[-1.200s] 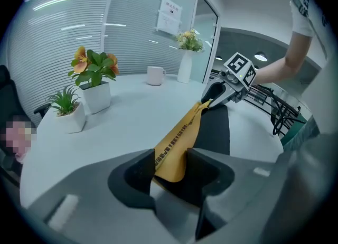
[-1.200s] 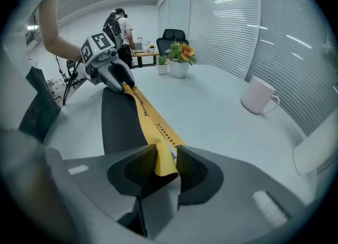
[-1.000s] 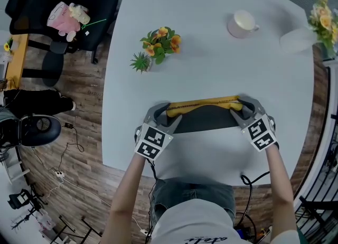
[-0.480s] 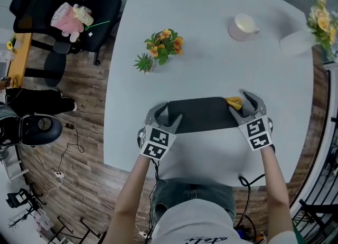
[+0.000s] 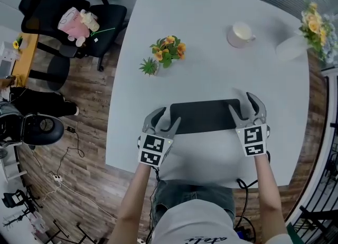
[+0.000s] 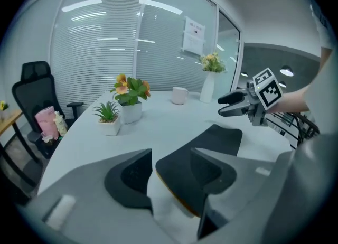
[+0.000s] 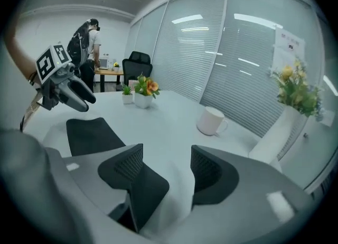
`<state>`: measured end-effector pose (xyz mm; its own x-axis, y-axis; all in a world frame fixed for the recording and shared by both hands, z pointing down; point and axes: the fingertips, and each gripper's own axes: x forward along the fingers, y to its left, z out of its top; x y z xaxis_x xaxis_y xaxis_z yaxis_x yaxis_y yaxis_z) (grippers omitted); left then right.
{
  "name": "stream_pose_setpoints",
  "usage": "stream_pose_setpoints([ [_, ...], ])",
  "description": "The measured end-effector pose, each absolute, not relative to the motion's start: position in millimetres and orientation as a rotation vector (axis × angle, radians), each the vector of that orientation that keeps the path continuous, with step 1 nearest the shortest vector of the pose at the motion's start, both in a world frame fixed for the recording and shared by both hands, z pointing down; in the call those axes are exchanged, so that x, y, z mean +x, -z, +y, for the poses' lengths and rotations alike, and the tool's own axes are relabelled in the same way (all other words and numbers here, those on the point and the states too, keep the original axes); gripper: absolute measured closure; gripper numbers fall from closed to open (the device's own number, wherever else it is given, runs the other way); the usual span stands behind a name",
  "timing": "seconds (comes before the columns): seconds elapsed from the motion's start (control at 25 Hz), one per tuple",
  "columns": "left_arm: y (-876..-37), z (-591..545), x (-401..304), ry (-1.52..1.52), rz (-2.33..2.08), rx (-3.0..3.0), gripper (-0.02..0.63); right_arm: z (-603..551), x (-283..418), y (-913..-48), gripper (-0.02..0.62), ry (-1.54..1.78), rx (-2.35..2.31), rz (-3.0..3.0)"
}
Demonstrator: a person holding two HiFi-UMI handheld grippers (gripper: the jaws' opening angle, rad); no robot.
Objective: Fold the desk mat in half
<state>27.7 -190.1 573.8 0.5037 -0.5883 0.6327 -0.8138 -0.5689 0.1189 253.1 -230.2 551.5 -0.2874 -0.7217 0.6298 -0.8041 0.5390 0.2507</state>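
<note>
Left gripper [image 5: 168, 116] with jaws spread apart, straddling the left end of the desk mat [image 5: 203, 115], clamped on nothing; in the left gripper view [image 6: 171, 153], black mat corner low between the two jaws, a thin yellow edge showing beneath it, seemingly clear of both pads, though hard to tell at the right-hand jaw; right gripper [image 5: 246, 108] likewise wide apart, jaws just opened further, right end of the mat lying under and between them, pressed by neither pad [image 7: 166, 156]; each gripper seen from the other's camera, raised above the mat ends [image 6: 232, 104] [image 7: 84, 97]; mat itself lying flat as a dark, folded strip near the front edge of the pale table [image 5: 211, 47], long side running across between the two grippers [image 6: 222, 140] [image 7: 87, 134]; farther back on the table, a small green plant [image 5: 149, 67] just beside a pot of orange flowers [image 5: 169, 50], well apart from the mat; a white mug [image 5: 240, 34] toward the far right; a vase of flowers [image 5: 311, 24] at the table's right edge; off the table at far left, a black office chair [image 5: 63, 10] with a pink soft toy [image 5: 76, 20] on its seat.
</note>
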Motion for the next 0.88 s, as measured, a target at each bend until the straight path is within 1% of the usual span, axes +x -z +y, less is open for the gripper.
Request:
stream_pose_setpoints([
  [0.24, -520, -200, 11, -0.58, -1.357, 2.341, 0.385, -233, 250, -501, 0.327, -0.135, 1.429, -2.135],
  [0.56, -434, -213, -3, -0.348, -1.581, 2.403, 0.385, -224, 248, -436, 0.353, -0.06, 1.625, -2.212],
  [0.68, -406, -212, -6, -0.289, -1.631, 2.434, 0.387, -220, 247, -406, 0.389, -0.011, 1.69, -2.237],
  [0.88, -371, -208, -9, -0.226, -1.719, 2.467, 0.397, -211, 251, -371, 0.42, 0.033, 1.784, -2.258],
])
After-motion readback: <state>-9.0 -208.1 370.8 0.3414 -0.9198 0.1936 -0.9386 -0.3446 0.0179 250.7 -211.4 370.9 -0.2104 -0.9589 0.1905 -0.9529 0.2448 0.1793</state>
